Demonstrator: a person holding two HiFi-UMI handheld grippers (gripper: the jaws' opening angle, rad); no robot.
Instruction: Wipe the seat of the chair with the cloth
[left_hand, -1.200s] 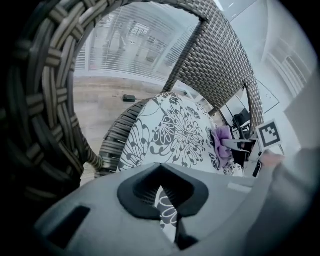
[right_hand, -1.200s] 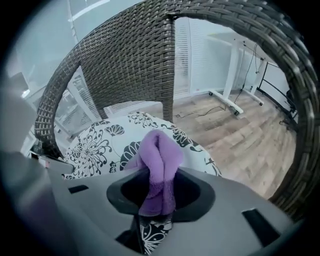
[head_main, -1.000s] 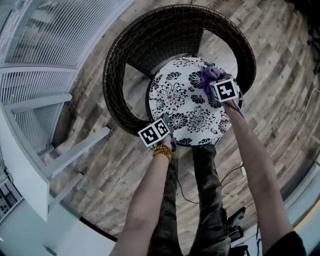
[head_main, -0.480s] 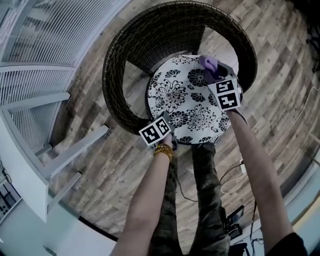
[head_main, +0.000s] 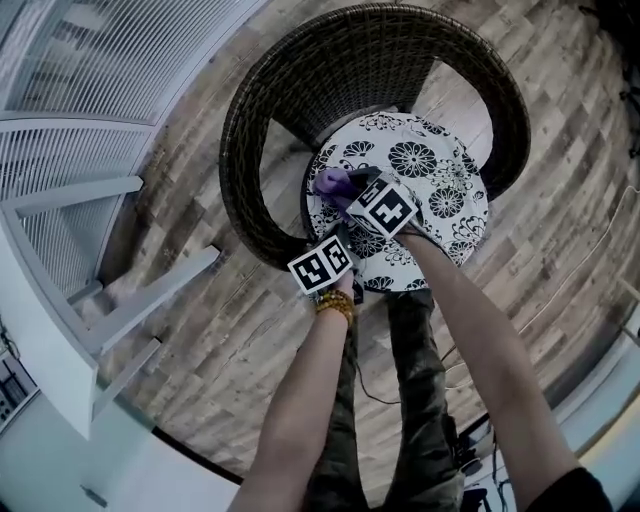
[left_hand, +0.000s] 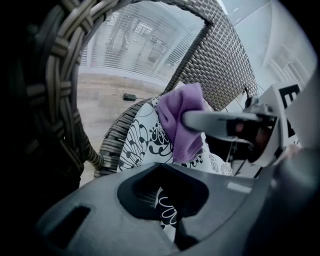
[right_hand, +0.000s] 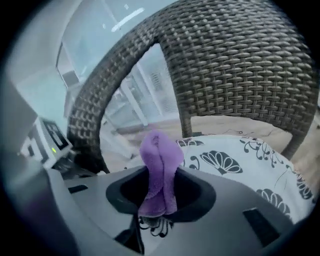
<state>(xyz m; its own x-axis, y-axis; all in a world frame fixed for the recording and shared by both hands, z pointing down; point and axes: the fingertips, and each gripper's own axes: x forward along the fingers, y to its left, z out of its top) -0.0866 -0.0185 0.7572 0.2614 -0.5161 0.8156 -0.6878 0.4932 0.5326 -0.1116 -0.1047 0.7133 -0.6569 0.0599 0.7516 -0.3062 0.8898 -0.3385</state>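
A round wicker chair (head_main: 250, 150) holds a white seat cushion (head_main: 440, 170) with black flowers. My right gripper (head_main: 350, 195) is shut on a purple cloth (head_main: 332, 183) and presses it on the seat's left part, close to the wicker side. In the right gripper view the cloth (right_hand: 159, 170) stands bunched between the jaws, with the cushion (right_hand: 240, 155) behind it. My left gripper (head_main: 345, 250) sits at the seat's front left edge, and patterned cushion fabric (left_hand: 167, 210) shows between its jaws. The left gripper view also has the cloth (left_hand: 182, 125) hanging from the right gripper's finger (left_hand: 220, 122).
The chair's tall woven back (right_hand: 240, 60) and arm (left_hand: 55, 75) ring the seat. White slatted panels and bars (head_main: 90, 200) stand to the left on the plank floor. A person's legs (head_main: 410, 400) are in front of the chair, with a thin cable (head_main: 470, 350) on the floor beside them.
The right gripper has swept the purple cloth from the seat's far right side across to its left part. The left gripper has stayed at the front left edge.
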